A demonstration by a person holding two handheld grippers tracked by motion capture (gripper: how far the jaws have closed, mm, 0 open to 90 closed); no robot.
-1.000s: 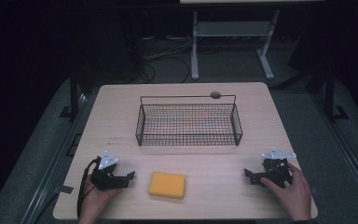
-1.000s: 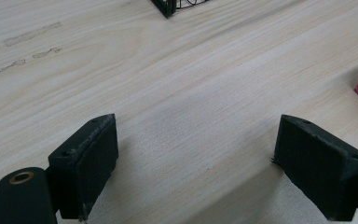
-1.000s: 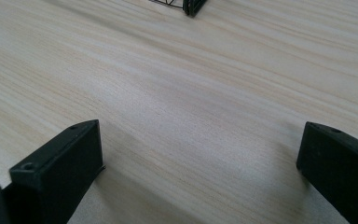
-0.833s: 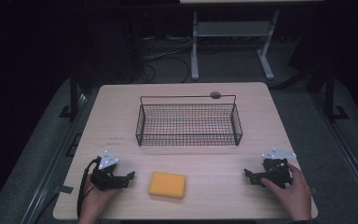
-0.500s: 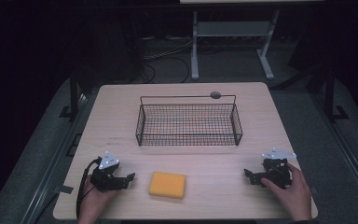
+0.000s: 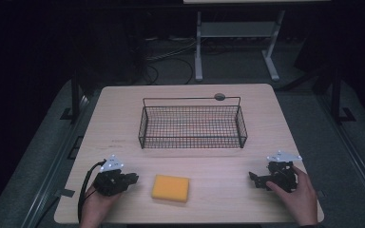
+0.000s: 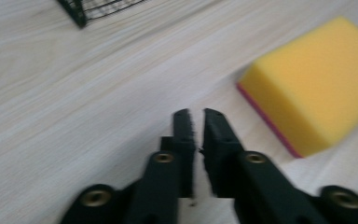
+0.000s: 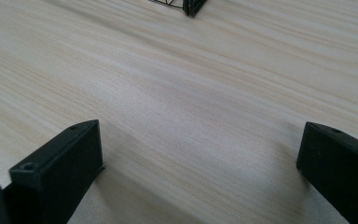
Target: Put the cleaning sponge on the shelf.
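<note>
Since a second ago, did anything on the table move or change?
The left gripper has just been closing its jaws, and they are now almost together with nothing between them; the yellow sponge lies off to one side, untouched. The right gripper rests on the table with jaws wide open, as before. The sponge and the wire basket stayed where they were.

left gripper [image 6: 132,179] jaws have just been closing, wide apart earlier, now nearly together with only a thin slit and nothing between them; in the left gripper view its tips sit over bare table [image 7: 74,93], sponge [image 7: 317,84] off to their right, not touched; in the high view this gripper looks slightly shifted
</note>
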